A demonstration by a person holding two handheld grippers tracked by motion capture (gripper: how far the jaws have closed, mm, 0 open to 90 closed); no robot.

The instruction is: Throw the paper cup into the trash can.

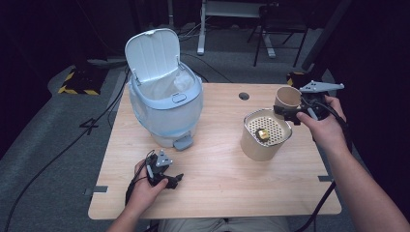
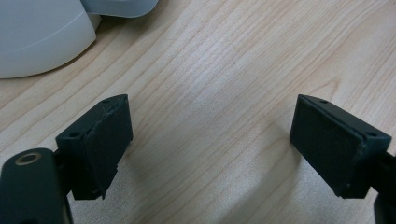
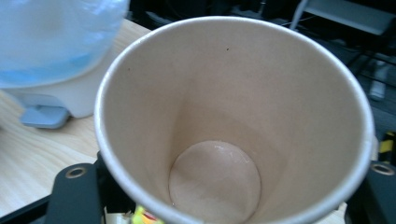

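Note:
My right gripper (image 1: pixel 288 111) is shut on a tan paper cup (image 1: pixel 288 97) at the table's right rear, held just behind a round tan container (image 1: pixel 258 145). The cup (image 3: pixel 219 135) is tipped so that I look straight into it; its inside is empty, with a faint wet sheen on the bottom. A perforated insert (image 1: pixel 270 126) sits in the container with a small yellow object (image 1: pixel 262 135) on it. My left gripper (image 1: pixel 167 180) rests low on the front left of the table, its jaws (image 2: pixel 210 144) wide open over bare wood.
A pale blue pedal bin (image 1: pixel 164 104) stands at the rear left with its lid (image 1: pixel 152 53) up, a white liner inside, and its pedal (image 1: pixel 183 142) facing me. The wooden table (image 1: pixel 217 188) has a cable hole (image 1: pixel 244 95) near its back edge. Dark floor, cables and chair legs lie beyond.

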